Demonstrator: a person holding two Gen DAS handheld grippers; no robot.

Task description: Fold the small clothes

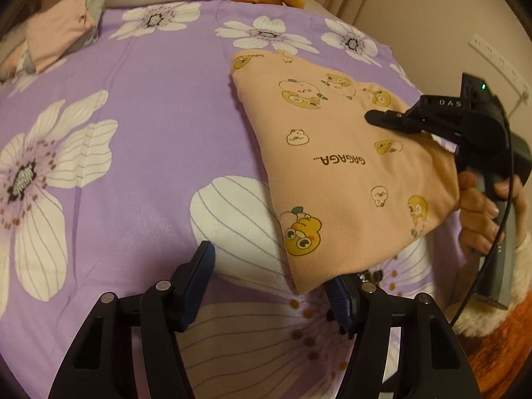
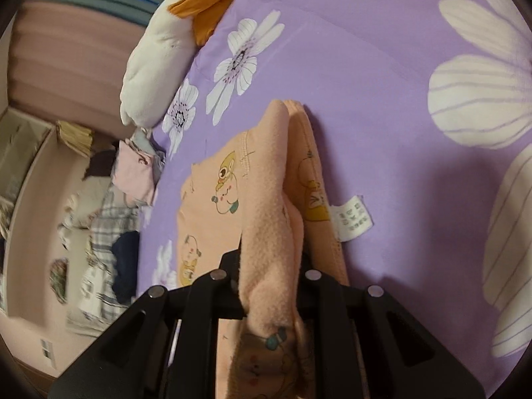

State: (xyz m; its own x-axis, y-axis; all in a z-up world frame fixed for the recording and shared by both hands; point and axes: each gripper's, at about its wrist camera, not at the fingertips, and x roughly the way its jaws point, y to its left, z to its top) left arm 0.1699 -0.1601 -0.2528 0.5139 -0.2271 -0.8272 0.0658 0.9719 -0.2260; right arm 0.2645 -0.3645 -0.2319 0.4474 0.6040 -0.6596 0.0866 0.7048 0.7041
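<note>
— Left wrist view gives what?
— Purple bedsheet (image 1: 133, 126), peach garment (image 1: 349, 179) folded on it, right gripper (image 1: 375, 118) clamping its edge; left gripper (image 1: 272, 286) open, a corner between its fingers.
— Right wrist view?
— Care label (image 2: 352, 221), clothes pile (image 2: 109, 232) bedside; bunched fleece hides the fingertips.
</note>
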